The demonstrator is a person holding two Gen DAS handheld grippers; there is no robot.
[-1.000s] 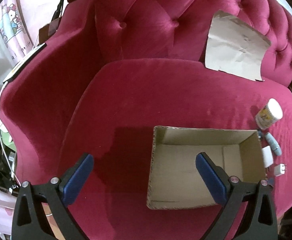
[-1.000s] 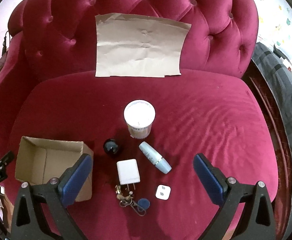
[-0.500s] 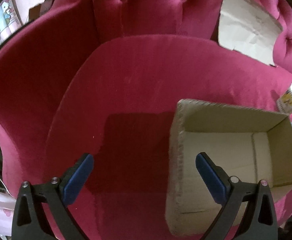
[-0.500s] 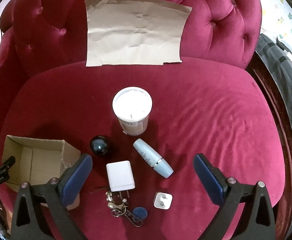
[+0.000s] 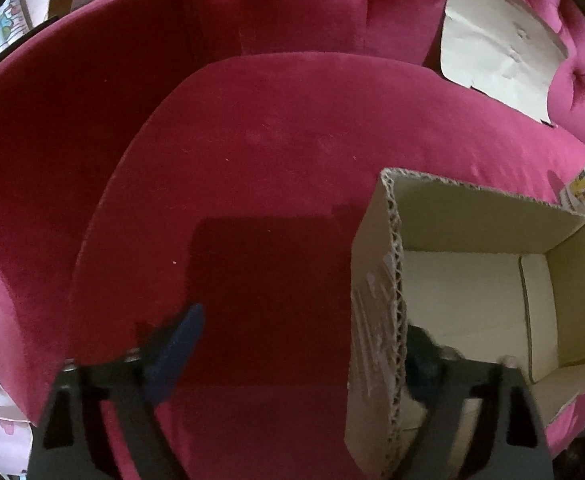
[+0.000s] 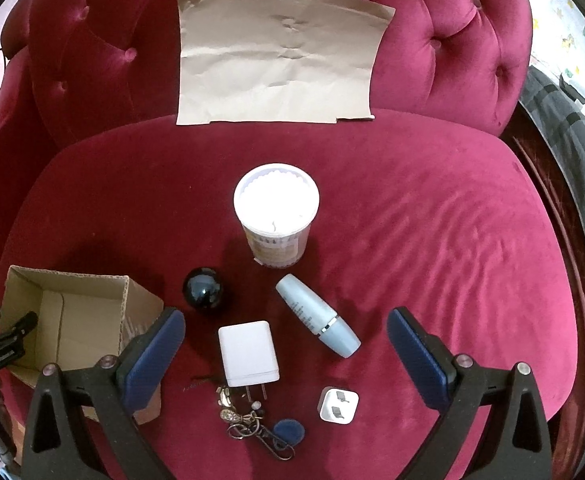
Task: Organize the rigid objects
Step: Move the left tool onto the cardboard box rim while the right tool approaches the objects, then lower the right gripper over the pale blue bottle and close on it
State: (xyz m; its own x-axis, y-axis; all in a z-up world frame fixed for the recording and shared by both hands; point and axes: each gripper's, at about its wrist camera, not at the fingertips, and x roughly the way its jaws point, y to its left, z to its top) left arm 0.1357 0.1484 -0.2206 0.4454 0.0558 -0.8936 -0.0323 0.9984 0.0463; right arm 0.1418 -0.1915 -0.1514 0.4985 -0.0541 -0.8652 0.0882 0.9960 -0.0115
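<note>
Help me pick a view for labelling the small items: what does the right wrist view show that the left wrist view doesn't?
Only the right wrist view shows the black ball, white charger, blue tube, small plug and keyring, all loose on the seat.

Only the left wrist view shows the box's corrugated wall edge standing between the left gripper's fingers.

Both show the cardboard box, the white cup and the brown sheet on the backrest.

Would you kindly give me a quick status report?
Left gripper straddles cardboard box wall, jaws closing. Right gripper open, above white charger. Box empty.
</note>
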